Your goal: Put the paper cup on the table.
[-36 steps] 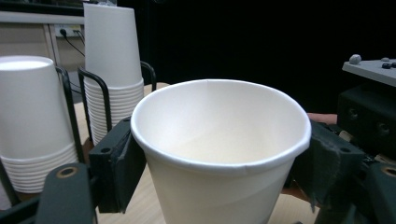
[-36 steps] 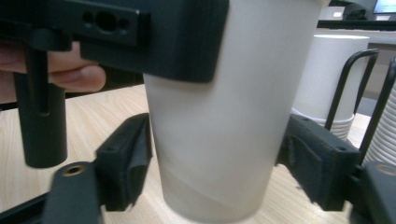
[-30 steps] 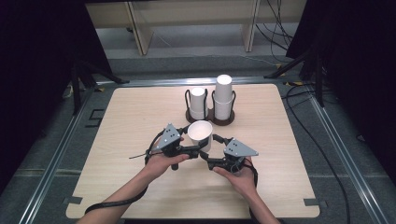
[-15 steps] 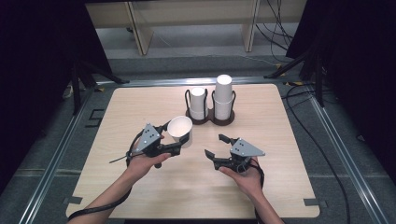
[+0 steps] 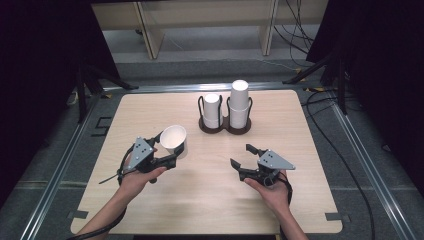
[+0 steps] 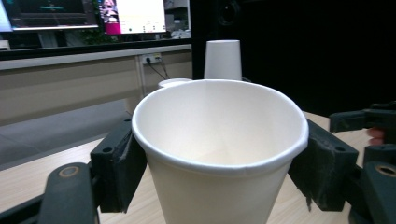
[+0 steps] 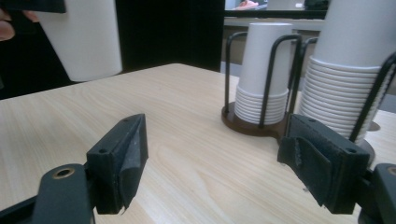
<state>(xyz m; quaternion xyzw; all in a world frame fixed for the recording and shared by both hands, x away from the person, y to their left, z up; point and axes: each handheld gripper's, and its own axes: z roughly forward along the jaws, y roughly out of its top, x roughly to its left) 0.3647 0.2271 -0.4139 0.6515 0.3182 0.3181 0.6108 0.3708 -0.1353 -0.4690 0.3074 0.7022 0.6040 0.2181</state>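
Note:
A single white paper cup [image 5: 174,141] hangs mouth-up above the left half of the table, with my left gripper [image 5: 167,148] shut on its sides. In the left gripper view the cup [image 6: 219,144] sits between both black jaws. My right gripper [image 5: 243,156] is open and holds nothing, low over the table right of centre; its jaws spread wide in the right gripper view [image 7: 219,158]. A dark wire cup holder [image 5: 224,126] at the back centre carries two stacks of upside-down white cups, a shorter left stack [image 5: 212,110] and a taller right stack [image 5: 239,102].
The wooden table [image 5: 210,200] has rounded corners and a metal frame around it. Black curtains hang at both sides, and cables lie on the floor at the right. Shelving legs stand beyond the far edge.
My left gripper has carried the cup leftward, away from the right gripper. The right gripper let go of the cup, opened and drew back slightly to the right.

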